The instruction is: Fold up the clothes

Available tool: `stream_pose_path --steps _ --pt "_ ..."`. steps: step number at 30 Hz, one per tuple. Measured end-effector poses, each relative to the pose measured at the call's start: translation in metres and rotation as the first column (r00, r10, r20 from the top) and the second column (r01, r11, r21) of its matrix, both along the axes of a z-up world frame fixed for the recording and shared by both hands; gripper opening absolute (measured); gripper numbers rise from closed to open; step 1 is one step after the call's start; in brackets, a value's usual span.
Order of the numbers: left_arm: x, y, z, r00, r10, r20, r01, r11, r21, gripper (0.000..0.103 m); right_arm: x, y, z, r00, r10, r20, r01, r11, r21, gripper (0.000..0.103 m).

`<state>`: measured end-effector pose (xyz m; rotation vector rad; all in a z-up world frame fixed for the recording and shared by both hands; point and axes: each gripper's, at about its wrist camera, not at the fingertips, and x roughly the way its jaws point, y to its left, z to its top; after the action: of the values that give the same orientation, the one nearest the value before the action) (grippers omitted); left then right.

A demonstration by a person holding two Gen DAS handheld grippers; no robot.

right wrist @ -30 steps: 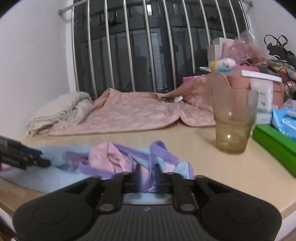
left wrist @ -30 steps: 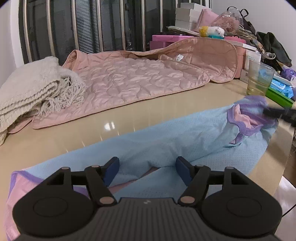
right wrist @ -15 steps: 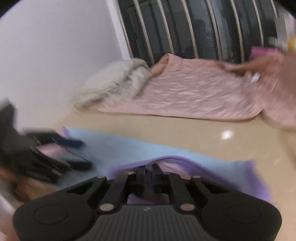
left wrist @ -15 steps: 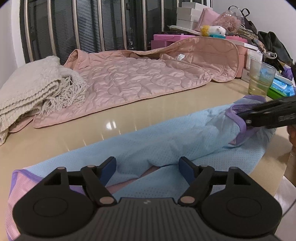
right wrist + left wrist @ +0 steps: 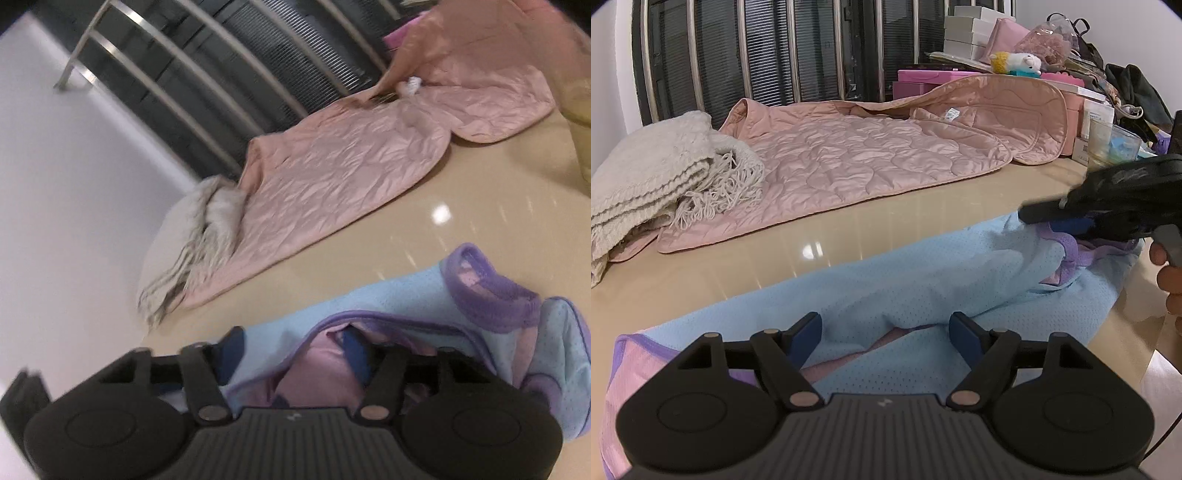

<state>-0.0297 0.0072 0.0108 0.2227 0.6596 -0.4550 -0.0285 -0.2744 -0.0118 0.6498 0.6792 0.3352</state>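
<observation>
A light blue mesh garment (image 5: 923,280) with purple trim and pink lining lies along the near edge of the beige table (image 5: 849,229). My left gripper (image 5: 885,332) is open, its fingers low over the garment's middle. My right gripper (image 5: 291,350) is open and tilted over the garment's collar end (image 5: 491,288), with the pink lining between its fingers. In the left wrist view the right gripper (image 5: 1071,218) rests on the garment's far right end, and its tips are blurred.
A pink quilted jacket (image 5: 871,158) is spread across the back of the table. A folded cream knit blanket (image 5: 653,181) lies at the back left. A glass (image 5: 1108,144), boxes and clutter stand at the right. Window bars (image 5: 790,51) run behind.
My right gripper was shut on the garment's collar end, carried it left over the garment, rolled sideways and has opened. My left gripper stayed open in place.
</observation>
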Motion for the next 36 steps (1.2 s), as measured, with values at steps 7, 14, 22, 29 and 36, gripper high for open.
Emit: stream_pose_path --steps 7,14,22,29,36 --pt "-0.001 0.001 -0.001 1.000 -0.003 0.003 0.003 1.000 -0.005 0.078 -0.023 -0.019 -0.016 0.997 -0.059 0.051 0.057 0.998 0.027 0.005" --pt "-0.009 0.001 0.014 0.999 -0.035 -0.018 0.034 0.998 -0.043 0.078 -0.071 -0.028 0.015 0.977 -0.004 0.214 0.035 0.990 -0.139 0.043" --pt "-0.018 -0.064 0.031 0.981 -0.184 0.064 0.187 0.981 -0.045 0.078 -0.048 -0.052 0.020 0.979 -0.090 0.180 0.145 0.935 -0.324 0.019" --pt "-0.011 -0.047 0.017 0.990 -0.140 0.012 0.140 0.990 -0.004 0.079 -0.092 0.002 0.037 0.863 0.332 0.381 -0.089 0.841 -0.533 0.035" --pt "-0.003 -0.033 0.015 0.996 -0.094 -0.008 0.094 0.995 0.018 0.079 -0.053 0.086 0.023 0.711 0.679 0.184 -0.206 0.451 -0.868 0.028"
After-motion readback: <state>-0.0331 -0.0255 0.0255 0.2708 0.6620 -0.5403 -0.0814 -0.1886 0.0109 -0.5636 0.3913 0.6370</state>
